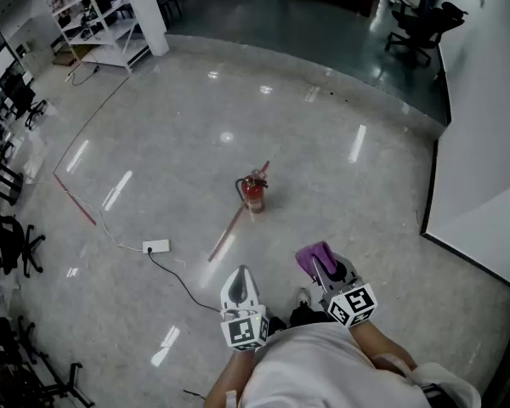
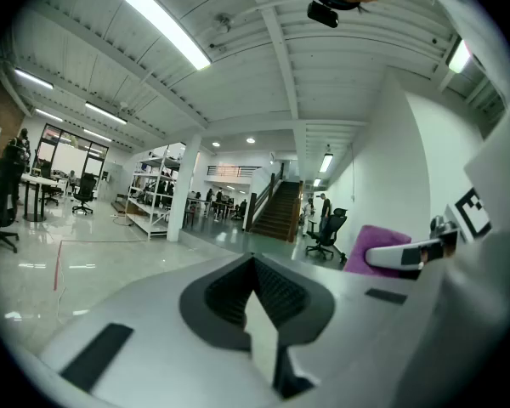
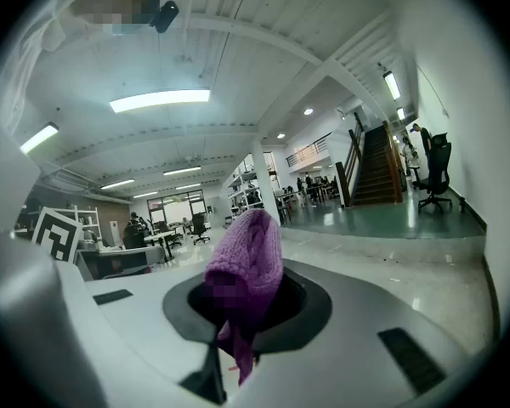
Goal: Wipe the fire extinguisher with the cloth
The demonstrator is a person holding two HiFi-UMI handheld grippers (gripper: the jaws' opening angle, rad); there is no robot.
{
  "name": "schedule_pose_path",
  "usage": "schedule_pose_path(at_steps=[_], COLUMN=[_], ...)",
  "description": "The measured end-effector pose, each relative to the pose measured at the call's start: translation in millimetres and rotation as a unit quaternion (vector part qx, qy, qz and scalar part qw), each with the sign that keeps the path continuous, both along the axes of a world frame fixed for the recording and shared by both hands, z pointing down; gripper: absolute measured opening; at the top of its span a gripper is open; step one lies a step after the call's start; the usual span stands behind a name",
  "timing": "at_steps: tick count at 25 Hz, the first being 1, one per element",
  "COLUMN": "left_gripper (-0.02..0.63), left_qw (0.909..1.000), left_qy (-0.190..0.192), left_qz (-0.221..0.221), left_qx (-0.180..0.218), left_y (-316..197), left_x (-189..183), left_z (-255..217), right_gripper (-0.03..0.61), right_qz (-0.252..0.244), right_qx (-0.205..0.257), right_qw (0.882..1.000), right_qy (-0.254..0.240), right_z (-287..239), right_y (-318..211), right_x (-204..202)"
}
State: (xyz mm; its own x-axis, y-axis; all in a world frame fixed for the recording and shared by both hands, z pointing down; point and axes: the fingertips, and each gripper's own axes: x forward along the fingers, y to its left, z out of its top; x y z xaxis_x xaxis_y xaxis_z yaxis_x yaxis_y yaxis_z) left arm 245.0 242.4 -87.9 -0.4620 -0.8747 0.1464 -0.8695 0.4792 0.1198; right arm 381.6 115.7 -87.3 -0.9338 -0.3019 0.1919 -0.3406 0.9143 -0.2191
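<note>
A small red fire extinguisher (image 1: 254, 192) stands upright on the pale polished floor, well ahead of me. My right gripper (image 1: 320, 266) is shut on a purple knitted cloth (image 1: 313, 257), which bulges out above the closed jaws in the right gripper view as the cloth (image 3: 246, 266). My left gripper (image 1: 240, 286) is shut with nothing between its jaws; in the left gripper view the gripper (image 2: 257, 300) points level across the room. Both grippers are held close to my body, far short of the extinguisher. The cloth (image 2: 376, 240) also shows at the right of the left gripper view.
A long thin pole (image 1: 237, 213) lies on the floor beside the extinguisher. A white power strip (image 1: 156, 246) with a black cable lies to the left. Shelving (image 1: 102, 15) stands at the far left, office chairs (image 1: 418, 24) at the far right, a white wall (image 1: 484, 117) on the right.
</note>
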Motion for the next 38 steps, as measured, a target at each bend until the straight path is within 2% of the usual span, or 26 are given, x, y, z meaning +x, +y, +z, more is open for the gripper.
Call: schedule_pose_path(at_steps=[9, 16, 23, 27, 32, 38], left_gripper=[0.005, 0.005, 0.005, 0.005, 0.005, 0.005], left_qw=[1.0, 1.0, 1.0, 0.9997, 0.9997, 0.997], left_qy=[0.0, 0.005, 0.003, 0.005, 0.0, -0.004], left_qz=[0.002, 0.003, 0.005, 0.012, 0.013, 0.075], left_qx=[-0.002, -0.007, -0.006, -0.023, -0.02, -0.02], left_y=[2, 0, -13, -26, -48, -70], left_x=[6, 2, -2, 0, -38, -116], left_z=[6, 12, 25, 32, 52, 92], right_gripper=[0.058, 0.058, 0.058, 0.058, 0.058, 0.058], right_qz=[-0.003, 0.007, -0.001, -0.006, 0.005, 0.063], right_qx=[0.003, -0.013, -0.007, -0.011, -0.004, -0.016], right_qw=[1.0, 1.0, 1.0, 1.0, 1.0, 0.998], right_qy=[0.001, -0.015, -0.006, 0.006, 0.003, 0.002], right_z=[5, 6, 19, 28, 48, 91], right_y=[3, -2, -17, -30, -57, -68], right_x=[1, -3, -15, -21, -58, -113])
